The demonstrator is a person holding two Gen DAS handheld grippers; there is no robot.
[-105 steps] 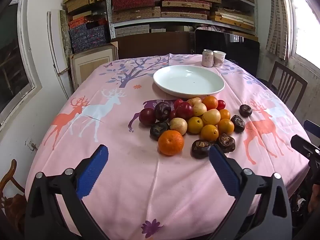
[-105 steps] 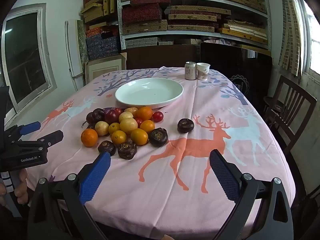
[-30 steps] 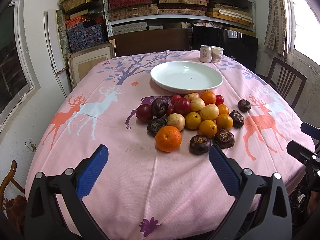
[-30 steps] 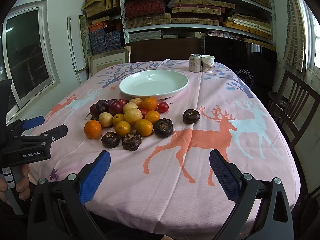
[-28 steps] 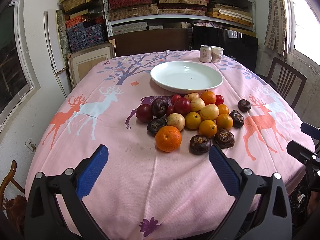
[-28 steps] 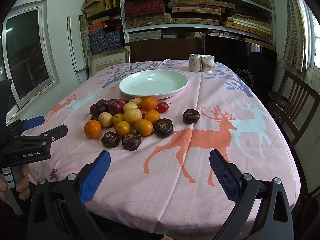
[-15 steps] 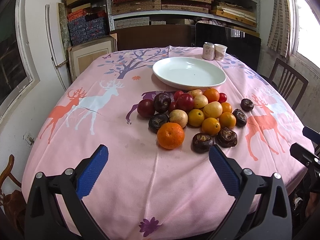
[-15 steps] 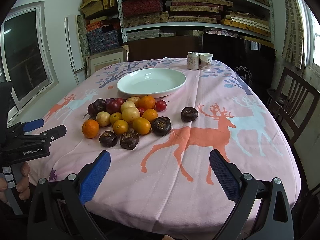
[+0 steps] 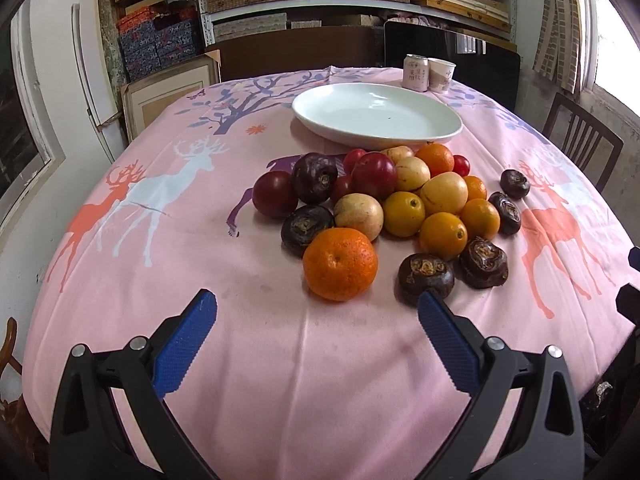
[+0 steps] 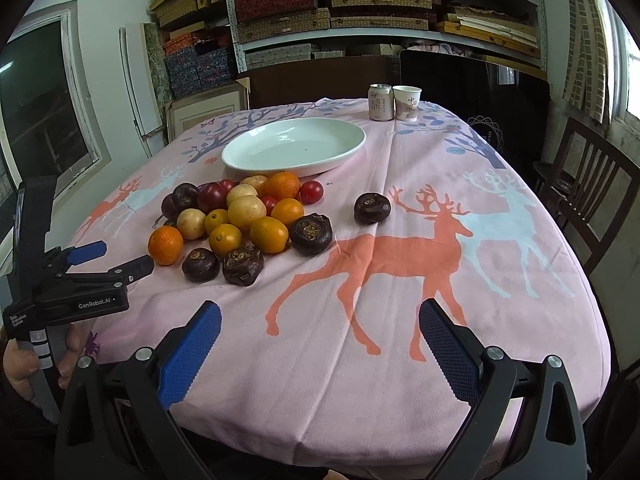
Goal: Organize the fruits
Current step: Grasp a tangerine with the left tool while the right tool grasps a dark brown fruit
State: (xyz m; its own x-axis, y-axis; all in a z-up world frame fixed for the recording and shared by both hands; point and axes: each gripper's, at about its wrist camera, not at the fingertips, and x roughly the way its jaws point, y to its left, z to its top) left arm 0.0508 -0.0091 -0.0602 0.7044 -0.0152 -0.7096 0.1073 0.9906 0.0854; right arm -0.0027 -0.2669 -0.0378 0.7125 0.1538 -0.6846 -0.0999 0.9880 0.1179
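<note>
Left wrist view: a pink deer-print tablecloth carries a fruit pile just before the white plate, shelves behind. The left gripper hovers spread and empty, the big orange nearest.

Right wrist view: the right gripper hangs released over bare cloth (one dark fruit lies apart).
</note>
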